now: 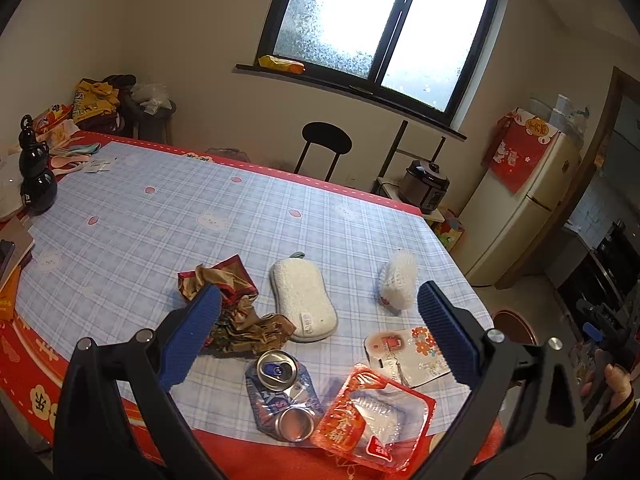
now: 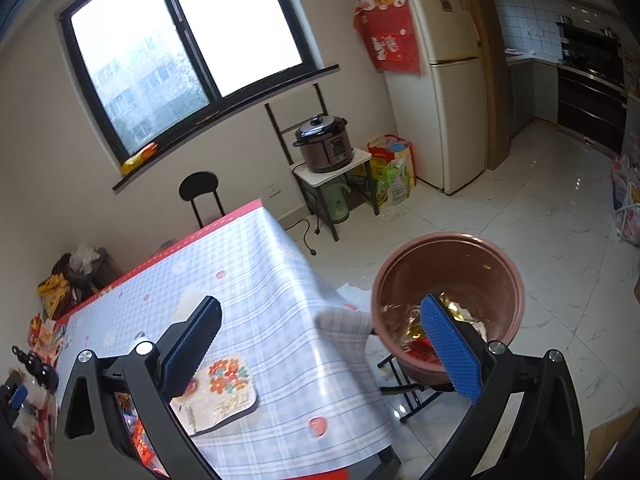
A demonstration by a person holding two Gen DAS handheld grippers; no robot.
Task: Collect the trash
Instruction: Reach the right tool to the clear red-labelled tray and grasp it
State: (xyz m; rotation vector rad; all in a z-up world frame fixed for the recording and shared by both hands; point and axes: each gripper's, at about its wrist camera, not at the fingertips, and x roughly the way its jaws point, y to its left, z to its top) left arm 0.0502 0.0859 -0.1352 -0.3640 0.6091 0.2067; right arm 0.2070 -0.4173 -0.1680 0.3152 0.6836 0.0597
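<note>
While jaws gape, left gripper (image 1: 318, 334) over crushed can (image 1: 282, 398), right gripper (image 2: 320, 346) beside bin (image 2: 448, 306)

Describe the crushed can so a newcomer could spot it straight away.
Start at the table with the blue plaid tablecloth and go to its near edge with the red border. The crushed can lies there, between the crumpled brown paper and the red plastic tray. It alone is shiny metal, flattened, pull-tab showing.

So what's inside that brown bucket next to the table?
In the brown bucket, shiny trash already lies at the bottom: gold foil and something red. The right gripper's blue finger covers part of the pile, so the rest cannot be seen.
</note>
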